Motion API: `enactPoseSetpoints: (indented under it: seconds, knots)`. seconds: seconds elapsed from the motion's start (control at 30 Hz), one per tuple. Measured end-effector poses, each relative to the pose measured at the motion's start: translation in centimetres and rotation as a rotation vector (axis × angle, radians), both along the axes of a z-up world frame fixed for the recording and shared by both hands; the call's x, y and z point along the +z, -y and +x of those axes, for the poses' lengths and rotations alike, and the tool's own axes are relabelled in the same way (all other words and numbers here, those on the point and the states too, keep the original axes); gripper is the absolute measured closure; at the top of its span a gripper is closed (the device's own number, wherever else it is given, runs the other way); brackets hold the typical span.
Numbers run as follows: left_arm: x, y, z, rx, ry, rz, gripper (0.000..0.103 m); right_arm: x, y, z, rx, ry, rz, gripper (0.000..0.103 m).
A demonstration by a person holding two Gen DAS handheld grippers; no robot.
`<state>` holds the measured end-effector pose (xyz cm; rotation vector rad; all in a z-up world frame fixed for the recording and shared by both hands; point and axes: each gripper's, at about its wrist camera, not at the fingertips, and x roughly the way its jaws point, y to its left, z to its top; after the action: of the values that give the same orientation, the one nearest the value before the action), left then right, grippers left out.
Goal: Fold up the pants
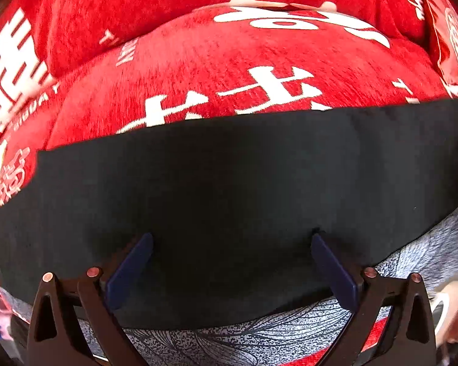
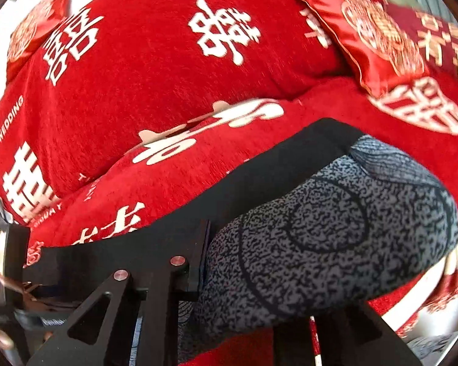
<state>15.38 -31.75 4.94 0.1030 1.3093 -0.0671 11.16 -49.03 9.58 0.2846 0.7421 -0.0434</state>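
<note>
Writing: the red sofa cover (image 2: pixel 143 97) carries white print. In the right wrist view "THE BIGDAY" reads along the top edge and "HAPPY WEDDING" runs up the left side; the same phrase recurs lower left, partly cut off. Large white double-happiness characters are spread over the backrest and seat. A red cushion (image 2: pixel 378 42) at upper right bears gold ornamental characters, too blurred to read. In the left wrist view the cover's small lettering is blurred and not legible.

Task item: the pants (image 1: pixel 229 189) lie across the sofa seat. The left wrist view shows a broad black band of them from edge to edge, with grey speckled fabric carrying dark leaf-like lines below it. In the right wrist view the grey speckled fabric with dark circular lines bulges up close to the lens, black band along its upper left edge.

Left gripper (image 1: pixel 232 241): pointed steeply down at the black band, jaws spread wide, both blue fingertips (image 1: pixel 143 244) resting on or just above the cloth; contact cannot be confirmed. Nothing is pinched.

Right gripper (image 2: pixel 209 225): angled down, jaws pressed together on the pants, the grey fabric bunched against the fingers
</note>
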Motion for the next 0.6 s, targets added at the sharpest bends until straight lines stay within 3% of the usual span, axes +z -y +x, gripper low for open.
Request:
enactPoseSetpoints:
  seconds: [0.17,0.3,0.43,0.6]
  knots:
    - [0.1,-0.4,0.8,-0.017,-0.047,-0.043,0.000,5.0,-6.3,-1.3,0.112,0.107,-0.173,0.083]
    - [1.7,-5.0,0.9,0.020,-0.069,-0.248,0.000,6.8,-13.5,-2.5,0.242,0.155,-0.356,0.083]
    - [3.8,-14.7,-0.1,0.163,-0.004,-0.308,0.000,5.3,-20.2,-3.4,0.361,0.162,-0.506,0.083]
    - [4.1,-24.4,-0.3,0.365,0.017,-0.356,0.000,0.6,-27.9,-4.0,0.500,0.129,-0.683,0.083]
